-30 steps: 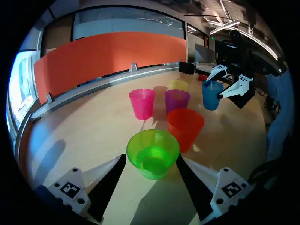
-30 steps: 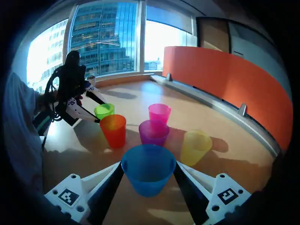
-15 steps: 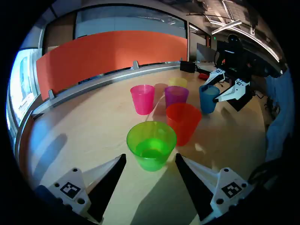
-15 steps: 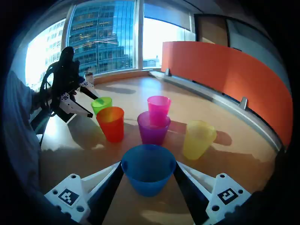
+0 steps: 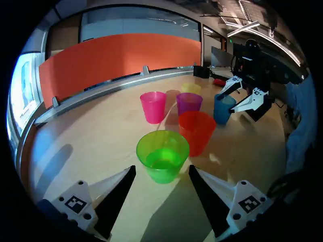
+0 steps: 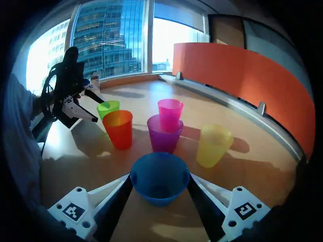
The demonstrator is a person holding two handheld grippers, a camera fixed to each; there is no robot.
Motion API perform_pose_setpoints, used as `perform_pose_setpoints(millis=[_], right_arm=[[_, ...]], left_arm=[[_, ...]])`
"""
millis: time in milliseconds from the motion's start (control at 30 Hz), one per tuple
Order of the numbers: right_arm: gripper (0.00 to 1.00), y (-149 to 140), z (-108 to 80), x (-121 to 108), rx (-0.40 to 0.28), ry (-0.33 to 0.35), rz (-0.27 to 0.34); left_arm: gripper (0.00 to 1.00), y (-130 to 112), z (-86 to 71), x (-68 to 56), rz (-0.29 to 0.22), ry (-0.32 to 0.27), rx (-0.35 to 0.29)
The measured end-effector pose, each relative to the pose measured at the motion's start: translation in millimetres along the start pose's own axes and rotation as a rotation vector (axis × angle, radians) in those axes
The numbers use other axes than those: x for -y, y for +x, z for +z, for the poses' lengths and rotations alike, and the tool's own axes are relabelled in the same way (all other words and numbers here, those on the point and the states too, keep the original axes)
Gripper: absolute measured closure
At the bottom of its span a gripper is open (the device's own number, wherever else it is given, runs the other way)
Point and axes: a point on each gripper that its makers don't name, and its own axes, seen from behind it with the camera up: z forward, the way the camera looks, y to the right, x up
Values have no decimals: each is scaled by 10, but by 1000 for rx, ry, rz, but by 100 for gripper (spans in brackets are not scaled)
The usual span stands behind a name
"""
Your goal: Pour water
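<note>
1. Left gripper view, near field. Looks along the left gripper (image 5: 161, 166) across a pale wooden table (image 5: 93, 133). Stands spread about the green cup (image 5: 162, 155), which sits upright on the table between the two black fingertips (image 5: 121, 189). Leaves a thin gap at either side, so grips nothing. Cannot tell whether the bright patch at the cup's bottom is water.
2. Left gripper view, middle field. Shows an orange cup (image 5: 196, 131) just behind and right of the green one, then a pink cup (image 5: 153, 106) and a purple cup (image 5: 189, 103). Places a yellow cup (image 5: 191, 87) farthest back, before an orange wall panel (image 5: 117, 56).
3. Left gripper view, right side. Shows the right gripper (image 5: 225, 104) with a finger at each side of the blue cup (image 5: 220, 115), slightly tilted. Cannot tell whether the base touches the table.
4. Right gripper view, near field. Looks along the right gripper (image 6: 160, 176), clamped on the blue cup (image 6: 160, 183), with both black fingers (image 6: 121, 193) against its sides just under the rim. Looks down into the open mouth; cannot tell whether water lies inside.
5. Right gripper view, beyond. Sets the purple cup (image 6: 163, 135) straight ahead, the pink cup (image 6: 170, 113) close behind it, the yellow cup (image 6: 213, 145) to the right and the orange cup (image 6: 118, 129) to the left. Shows the green cup (image 6: 110, 107) behind the orange one, flanked by the fingers of the left gripper (image 6: 99, 110), held beside a pale sleeve (image 6: 20, 133) before tall windows (image 6: 109, 40).
</note>
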Motion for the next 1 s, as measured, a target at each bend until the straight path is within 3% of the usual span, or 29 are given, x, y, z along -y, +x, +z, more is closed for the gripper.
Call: perform_pose_setpoints(millis=[167, 500, 1000], right_arm=[[0, -40, -17, 10, 9, -1, 3], [0, -20, -98, -14, 0, -20, 8], [0, -141, -445, 29, -5, -72, 22]], left_arm=[[2, -3, -1, -19, 5, -3, 2], [2, 29, -57, 2, 11, 11, -6], [2, 14, -261, 78, 2, 51, -21]])
